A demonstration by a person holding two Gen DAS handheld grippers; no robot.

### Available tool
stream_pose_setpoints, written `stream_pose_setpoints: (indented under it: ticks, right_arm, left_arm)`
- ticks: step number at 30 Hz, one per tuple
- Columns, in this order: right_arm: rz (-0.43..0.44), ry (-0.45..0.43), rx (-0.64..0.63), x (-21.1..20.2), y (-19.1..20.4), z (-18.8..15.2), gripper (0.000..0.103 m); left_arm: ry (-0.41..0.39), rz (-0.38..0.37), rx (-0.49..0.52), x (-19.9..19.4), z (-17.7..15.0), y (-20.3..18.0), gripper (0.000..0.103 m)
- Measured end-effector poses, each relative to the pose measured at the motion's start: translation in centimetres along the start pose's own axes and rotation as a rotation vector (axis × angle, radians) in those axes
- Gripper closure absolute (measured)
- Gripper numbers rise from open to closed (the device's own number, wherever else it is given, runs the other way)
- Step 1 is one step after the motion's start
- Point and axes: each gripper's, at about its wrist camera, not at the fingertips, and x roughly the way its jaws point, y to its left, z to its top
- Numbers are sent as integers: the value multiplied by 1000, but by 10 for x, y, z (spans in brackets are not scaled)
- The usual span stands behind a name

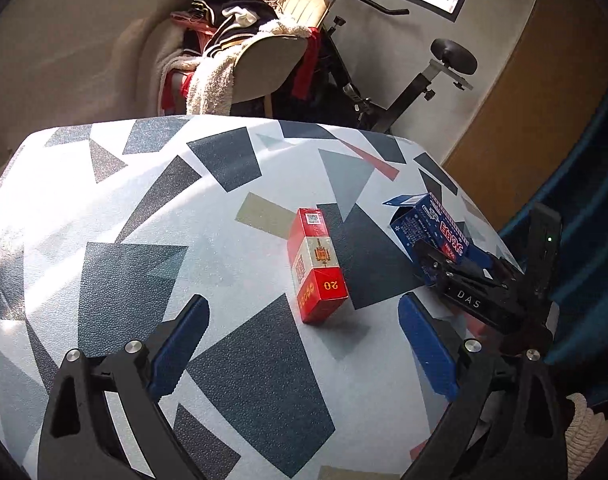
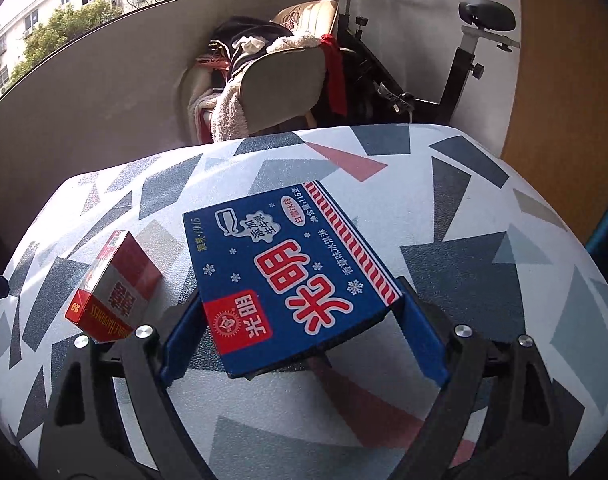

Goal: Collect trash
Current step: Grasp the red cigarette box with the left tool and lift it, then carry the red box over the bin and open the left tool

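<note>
Partly behind the right gripper, blue carton; contact unclear.

Both wrist cams sit low over the patterned table, angled down toward the far chair, sharing red pack and blue carton.

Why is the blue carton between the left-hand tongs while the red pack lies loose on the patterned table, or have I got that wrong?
One slip: the blue carton sits between the right tongs, not the left, as the right wrist view shows. The left tongs have nothing between them. The red pack does lie loose on the patterned table.
</note>
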Motion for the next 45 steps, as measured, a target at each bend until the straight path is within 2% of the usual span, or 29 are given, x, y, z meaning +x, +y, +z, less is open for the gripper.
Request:
stream_pose_setpoints:
  ticks: [7, 11, 13, 14, 15, 17, 25, 30, 33, 35, 38, 45]
  right_arm:
    - [30, -10, -30, -2, 6, -2, 16]
    - [32, -12, -51, -3, 9, -3, 16]
    - [35, -10, -51, -3, 9, -3, 16]
    - [35, -9, -48, -2, 8, -3, 16]
    - [35, -8, -46, -2, 7, -3, 16]
    - [38, -9, -47, -2, 7, -3, 16]
    - [28, -26, -85, -5, 15, -5, 16]
    - [3, -20, -119, -4, 22, -6, 16]
    - [-7, -20, -138, -4, 25, -5, 16]
    - [-2, -22, -166, -7, 30, -4, 16]
    - [-4, -33, -229, -21, 41, -4, 16]
    - [58, -50, -239, -80, 57, -21, 16]
  left_arm:
    - [33, 12, -69, 53, 24, -3, 23]
    - [74, 15, -108, 79, 28, 2, 34]
    - [117, -32, -102, 89, 26, 2, 59]
    - [126, -48, -82, 89, 24, 1, 75]
    - [112, -42, -57, 85, 22, 0, 79]
    - [105, -41, -25, 75, 16, -1, 80]
    - [71, -86, -54, 8, -21, 23, 80]
    - [-12, -13, -45, -46, -52, 37, 80]
    - [-31, -16, -88, -73, -75, 46, 80]
    - [-39, 0, -81, -90, -89, 47, 80]
    - [-60, 9, -52, -116, -111, 47, 80]
    - [-64, -18, -48, -150, -154, 42, 80]
